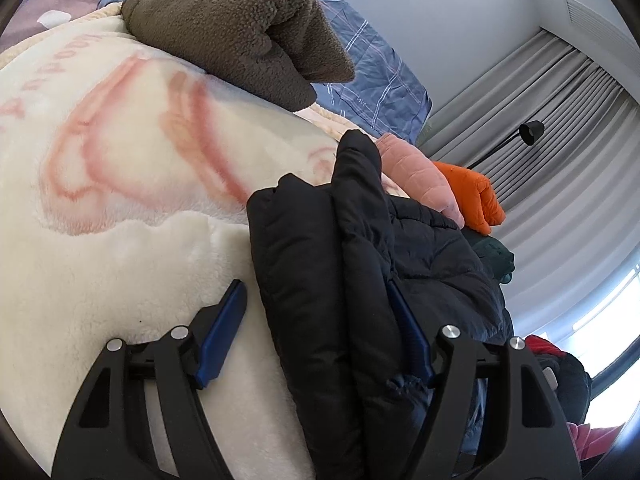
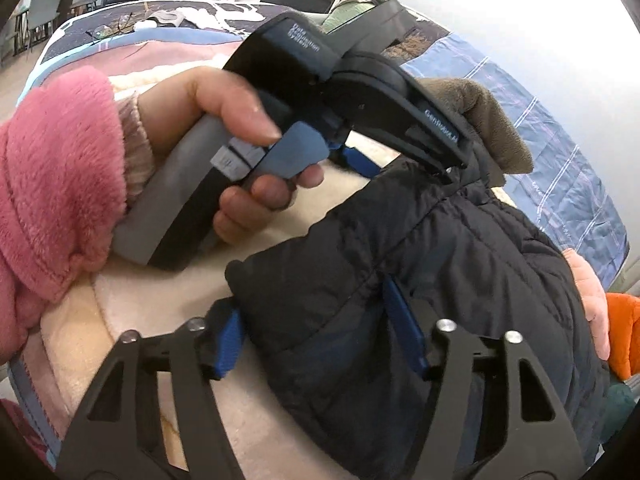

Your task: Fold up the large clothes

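Black puffer jacket [image 1: 360,264] is seen bundled lengthwise on the cream blanket [image 1: 120,160] over the bed, lower centre to right in both views. Left tool [image 1: 320,332] is straddling a fold of it: the right-hand pad is buried in fabric, the left-hand pad [image 1: 224,328] is clear over blanket, so it is read as released, not clamped. Right tool [image 2: 320,340] is set around the near end of the jacket; whether the pads actually press cannot be told. The jacket is judged light, soft, springy and slick-shelled; thin pinches are likely to slip. Hold is best taken at a stitched seam or hem with a thick bite. Brown fleece [image 1: 240,32] is parked upper centre, pink jacket [image 1: 420,176] and orange jacket [image 1: 472,196] at right.
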A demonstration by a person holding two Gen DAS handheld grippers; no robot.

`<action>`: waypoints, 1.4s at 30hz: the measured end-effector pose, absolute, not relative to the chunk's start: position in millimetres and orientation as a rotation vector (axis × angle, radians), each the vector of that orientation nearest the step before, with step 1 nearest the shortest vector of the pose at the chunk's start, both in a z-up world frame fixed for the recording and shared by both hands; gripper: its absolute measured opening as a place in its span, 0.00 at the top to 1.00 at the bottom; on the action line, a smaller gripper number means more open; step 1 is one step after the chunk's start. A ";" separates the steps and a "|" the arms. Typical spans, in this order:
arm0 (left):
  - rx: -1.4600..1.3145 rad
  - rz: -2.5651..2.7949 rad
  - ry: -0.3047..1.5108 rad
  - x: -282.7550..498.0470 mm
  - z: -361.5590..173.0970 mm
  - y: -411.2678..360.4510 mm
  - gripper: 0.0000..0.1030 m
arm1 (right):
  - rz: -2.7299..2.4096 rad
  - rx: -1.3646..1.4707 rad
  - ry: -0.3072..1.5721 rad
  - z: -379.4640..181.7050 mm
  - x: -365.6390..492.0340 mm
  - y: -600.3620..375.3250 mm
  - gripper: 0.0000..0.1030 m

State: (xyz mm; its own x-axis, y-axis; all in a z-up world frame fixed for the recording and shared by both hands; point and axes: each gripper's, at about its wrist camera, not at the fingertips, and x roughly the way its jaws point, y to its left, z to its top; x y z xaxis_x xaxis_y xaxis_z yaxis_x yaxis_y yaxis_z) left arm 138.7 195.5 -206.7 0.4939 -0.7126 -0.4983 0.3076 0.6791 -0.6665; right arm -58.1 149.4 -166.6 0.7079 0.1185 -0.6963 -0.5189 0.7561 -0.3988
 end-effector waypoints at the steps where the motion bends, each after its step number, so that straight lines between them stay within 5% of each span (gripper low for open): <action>1: -0.542 -0.657 0.844 138.7 -206.8 195.6 0.30 | 0.373 -0.628 0.693 -166.5 -59.2 150.7 0.46; 5: -0.542 -0.657 0.844 138.2 -206.9 195.8 0.30 | 0.355 -0.650 0.676 -167.8 -58.9 156.2 0.55; 9: -0.541 -0.652 0.844 139.5 -206.7 195.3 0.31 | 0.338 -0.601 0.674 -162.8 -52.0 148.0 0.82; 10: -0.541 -0.649 0.844 139.7 -206.5 195.1 0.33 | 0.342 -0.577 0.679 -160.5 -49.7 144.9 0.83; 11: -0.547 -0.652 0.844 139.5 -206.0 194.6 0.50 | 0.347 -0.555 0.683 -158.2 -47.9 141.7 0.85; 12: -0.572 -0.678 0.851 139.6 -206.7 194.0 0.65 | 0.353 -0.530 0.684 -155.1 -46.0 138.3 0.87; 15: -0.618 -0.682 0.866 140.2 -204.0 190.8 0.78 | 0.362 -0.485 0.672 -148.0 -46.7 132.5 0.88; 31: -0.416 -0.785 0.698 110.3 -67.7 118.8 0.82 | 0.360 -0.154 0.414 -58.1 -90.4 37.8 0.88; 34: -0.332 -0.811 0.667 96.7 -40.1 86.4 0.83 | 0.409 -0.089 0.399 -47.6 -101.2 8.7 0.83; 35: -0.308 -0.803 0.662 93.5 -34.7 79.2 0.84 | 0.446 -0.076 0.398 -45.6 -106.1 -1.0 0.73; 36: -0.278 -0.785 0.658 89.6 -29.3 70.1 0.84 | 0.493 -0.049 0.384 -42.8 -114.4 -16.9 0.51; 38: -0.229 -0.752 0.653 85.0 -22.1 56.4 0.85 | 0.535 0.020 0.316 -34.6 -131.5 -52.6 0.33; 41: -0.230 -0.739 0.654 81.6 -21.1 54.5 0.85 | 0.492 0.185 0.281 -23.0 -135.4 -127.2 0.34; 42: -0.241 -0.734 0.655 81.4 -21.8 56.8 0.85 | 0.429 0.233 0.310 -21.1 -125.3 -152.5 0.41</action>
